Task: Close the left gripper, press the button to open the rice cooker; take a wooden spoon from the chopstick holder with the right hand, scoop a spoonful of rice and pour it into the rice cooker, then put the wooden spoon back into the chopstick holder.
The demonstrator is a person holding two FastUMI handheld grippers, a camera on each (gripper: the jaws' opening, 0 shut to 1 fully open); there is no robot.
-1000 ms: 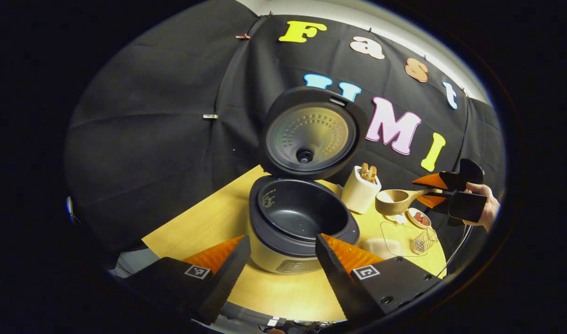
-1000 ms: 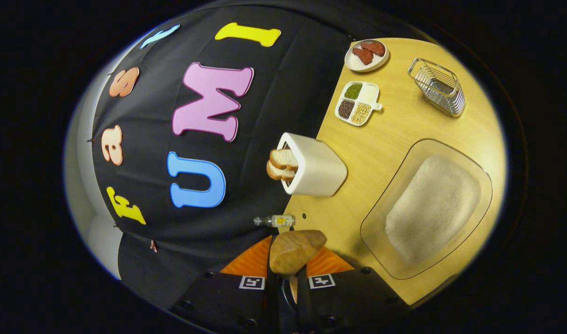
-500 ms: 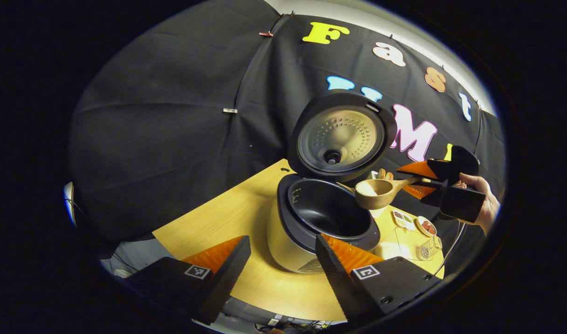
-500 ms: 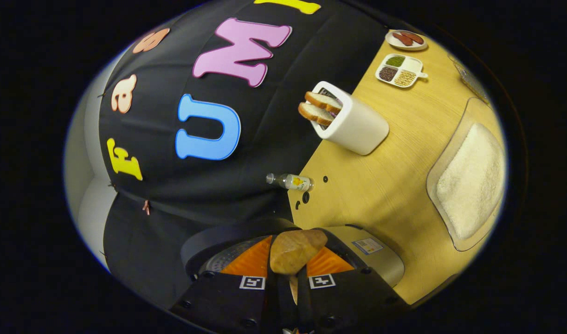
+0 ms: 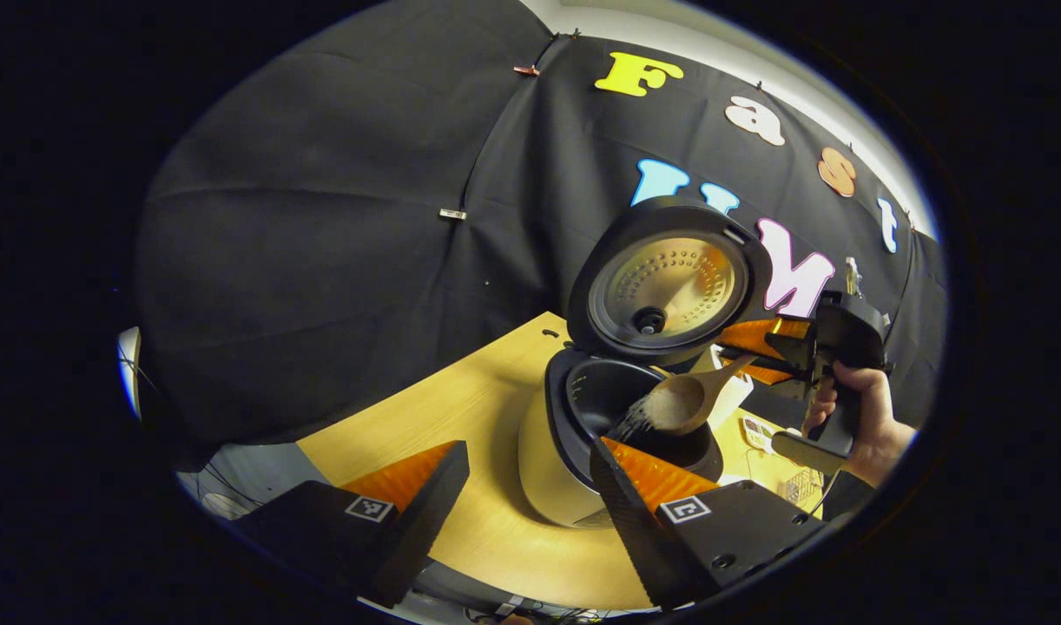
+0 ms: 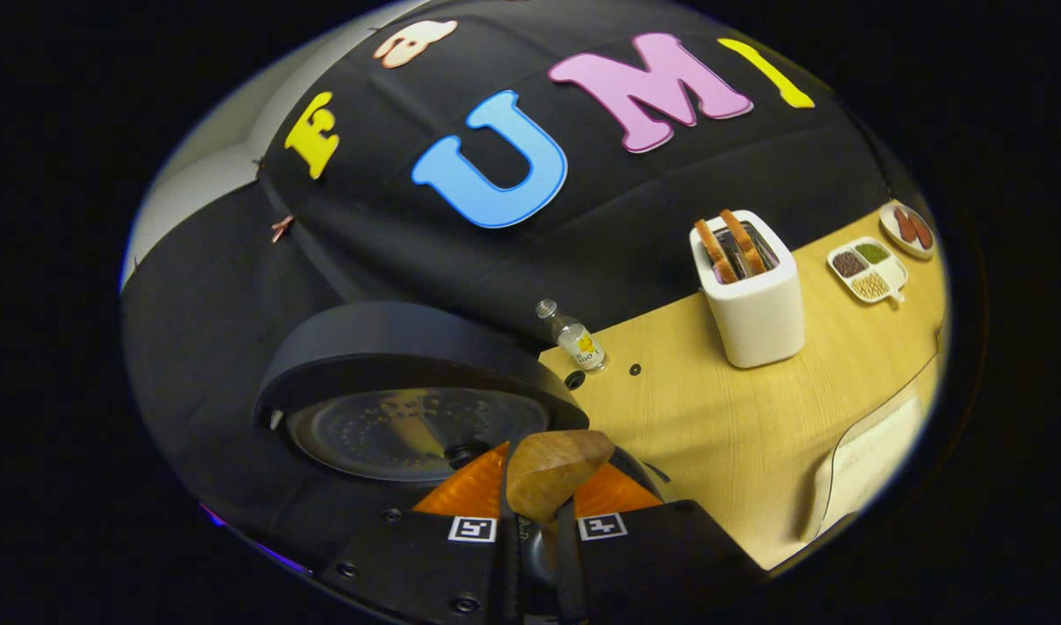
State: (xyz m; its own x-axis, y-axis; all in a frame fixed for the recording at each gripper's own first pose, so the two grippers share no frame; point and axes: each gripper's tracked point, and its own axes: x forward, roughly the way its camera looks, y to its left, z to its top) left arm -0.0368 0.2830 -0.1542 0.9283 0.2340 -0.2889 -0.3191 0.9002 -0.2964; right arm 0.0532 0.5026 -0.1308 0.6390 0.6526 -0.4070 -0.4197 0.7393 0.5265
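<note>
Right gripper (image 6: 543, 508) clenches the wooden spoon (image 5: 680, 401), tipping rice into the rice cooker (image 5: 583, 434); left gripper (image 5: 530, 486) gapes released over the bench (image 5: 461, 408) at 6 o'clock.

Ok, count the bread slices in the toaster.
2, both standing upright in the white toaster on the table: left slice and right slice, side by side in its slots.

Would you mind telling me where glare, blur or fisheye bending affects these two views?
Left gripper view: warm glare on the open lid's metal inner plate; falling rice off the wooden spoon smears. Right gripper view: the table edge bows; the spoon is soft, being close up.
</note>
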